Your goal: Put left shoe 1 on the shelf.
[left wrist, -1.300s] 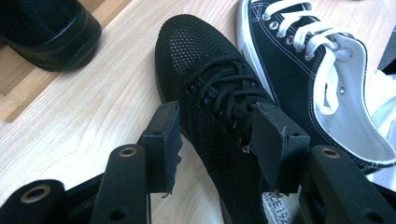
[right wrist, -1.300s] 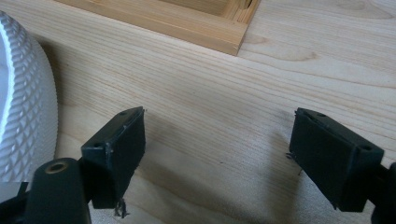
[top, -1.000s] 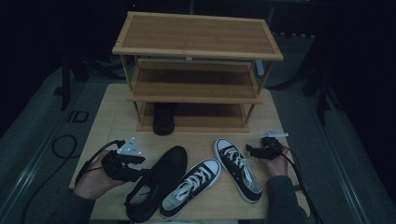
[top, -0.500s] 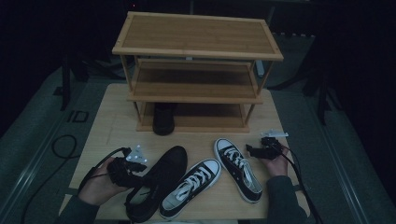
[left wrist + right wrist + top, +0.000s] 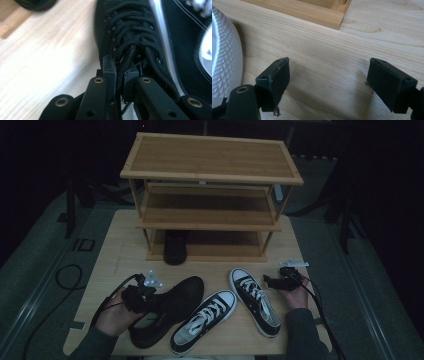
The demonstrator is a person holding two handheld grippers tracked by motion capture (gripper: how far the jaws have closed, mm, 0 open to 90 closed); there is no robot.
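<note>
An all-black lace-up shoe (image 5: 170, 307) lies at the table's front left, toe pointing toward the rack. My left gripper (image 5: 145, 295) sits over its lacing. Its jaws have just been closing, and in the left gripper view the left gripper (image 5: 121, 67) is shut on the knot of black laces (image 5: 123, 52). Two black-and-white sneakers lie beside it, one in the middle (image 5: 202, 320) and one to the right (image 5: 255, 300). My right gripper (image 5: 272, 281) rests at the right sneaker's toe end. In the right gripper view the right gripper (image 5: 329, 82) stands open over bare wood.
A three-tier wooden shoe rack (image 5: 210, 175) stands at the back of the table (image 5: 125, 250), with one dark shoe (image 5: 175, 247) on its lowest tier. The rack's base (image 5: 312, 12) and a sneaker's white toe cap (image 5: 224, 55) lie close ahead of the right gripper. Cables trail from both grippers.
My left hand has sunk a little and shifted toward the black shoe, settling onto its laces. The right hand and all three shoes have stayed put.
</note>
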